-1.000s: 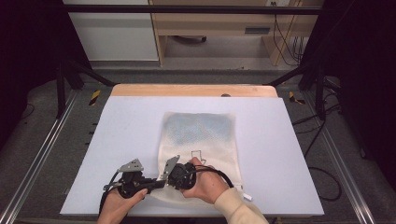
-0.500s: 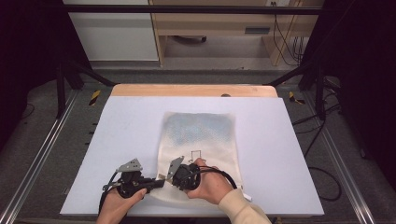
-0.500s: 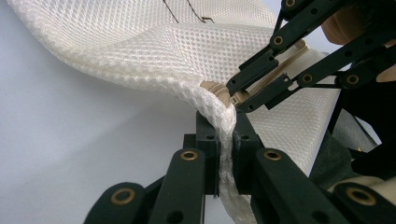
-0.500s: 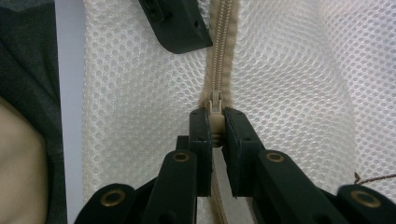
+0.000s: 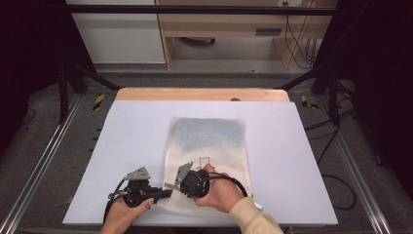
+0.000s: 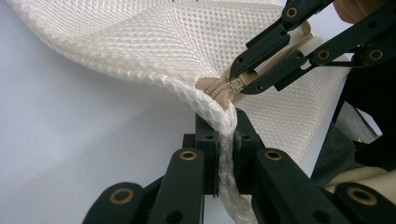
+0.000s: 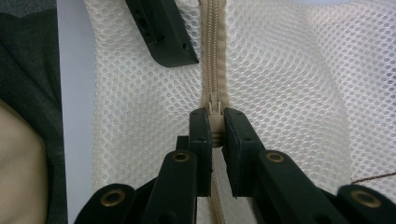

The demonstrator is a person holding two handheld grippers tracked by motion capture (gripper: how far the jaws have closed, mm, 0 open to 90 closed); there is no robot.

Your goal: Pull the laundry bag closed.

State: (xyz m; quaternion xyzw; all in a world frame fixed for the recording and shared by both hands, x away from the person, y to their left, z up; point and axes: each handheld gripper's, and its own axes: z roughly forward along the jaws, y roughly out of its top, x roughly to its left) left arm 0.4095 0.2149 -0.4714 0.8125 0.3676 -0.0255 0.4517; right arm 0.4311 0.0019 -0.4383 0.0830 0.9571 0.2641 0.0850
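A white mesh bag [image 5: 209, 156] lies flat on the worktop [image 5: 122, 146]. At its near edge, the left claw [image 6: 225, 135] clamps the corner; the right claw [image 7: 215, 130] pinches the zipper pull [image 7: 215, 109] — nothing has shifted, so zipping appears not yet begun.

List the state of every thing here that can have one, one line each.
mesh bag: lying flat on the table, near corner lifted.
zipper: teeth closed beyond the slider.
zipper pull: pinched between jaws.
left gripper: shut on the bag's corner edge.
right gripper: shut on the zipper pull.
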